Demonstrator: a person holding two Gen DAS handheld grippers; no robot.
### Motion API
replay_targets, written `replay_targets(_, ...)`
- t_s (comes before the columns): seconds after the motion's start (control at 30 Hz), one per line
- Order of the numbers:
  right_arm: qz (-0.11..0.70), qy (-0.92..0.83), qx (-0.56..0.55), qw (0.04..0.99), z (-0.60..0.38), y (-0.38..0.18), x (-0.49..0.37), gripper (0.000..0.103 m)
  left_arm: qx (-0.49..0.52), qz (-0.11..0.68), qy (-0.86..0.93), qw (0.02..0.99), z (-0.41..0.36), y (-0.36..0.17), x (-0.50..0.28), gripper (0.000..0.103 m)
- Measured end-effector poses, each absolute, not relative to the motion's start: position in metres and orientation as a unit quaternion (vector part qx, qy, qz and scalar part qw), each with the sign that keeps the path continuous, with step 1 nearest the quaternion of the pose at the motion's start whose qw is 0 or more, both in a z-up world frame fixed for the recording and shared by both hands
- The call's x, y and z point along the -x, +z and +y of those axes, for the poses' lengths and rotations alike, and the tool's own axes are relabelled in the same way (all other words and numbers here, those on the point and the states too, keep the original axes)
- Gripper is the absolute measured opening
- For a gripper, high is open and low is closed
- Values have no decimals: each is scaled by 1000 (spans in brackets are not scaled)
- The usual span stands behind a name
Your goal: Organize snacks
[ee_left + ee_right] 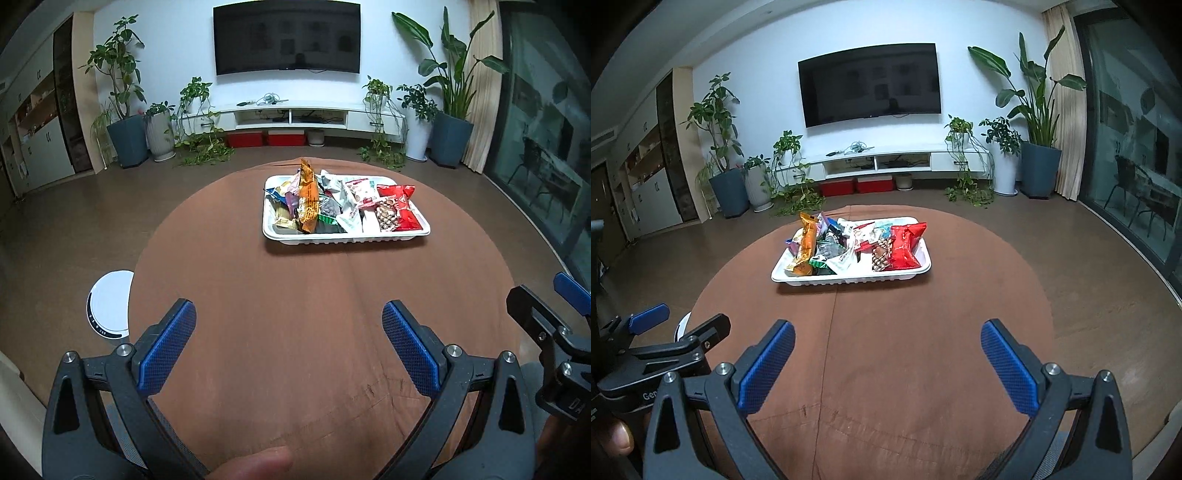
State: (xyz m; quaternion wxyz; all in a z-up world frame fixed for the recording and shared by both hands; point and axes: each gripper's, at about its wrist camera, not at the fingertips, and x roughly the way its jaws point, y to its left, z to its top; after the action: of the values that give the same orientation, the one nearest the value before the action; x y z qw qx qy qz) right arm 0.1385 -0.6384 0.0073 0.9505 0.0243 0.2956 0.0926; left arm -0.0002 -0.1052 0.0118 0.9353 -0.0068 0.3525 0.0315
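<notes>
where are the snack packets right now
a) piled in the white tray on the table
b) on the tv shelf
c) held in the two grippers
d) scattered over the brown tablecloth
a: the snack packets all lie heaped inside the white tray on the brown tablecloth, while the left gripper and the right gripper are both open and hold nothing.

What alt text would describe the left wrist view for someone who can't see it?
A white tray piled with snack packets sits on a round brown table. The open left gripper hovers empty in front, with a wall television and potted plants behind.
</notes>
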Motion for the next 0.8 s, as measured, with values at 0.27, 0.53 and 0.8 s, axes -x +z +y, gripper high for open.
replay_targets(0.27,298,93,-18,950,-634,7,-138,103,8,354,32,935,-102,10,-5,102)
replay_targets(0.53,303,93,-16,948,-633,7,-139,103,8,355,31,934,-101,10,-5,102)
replay_targets(0.8,303,93,-15,948,-633,7,-139,103,9,357,31,934,-100,8,-5,102)
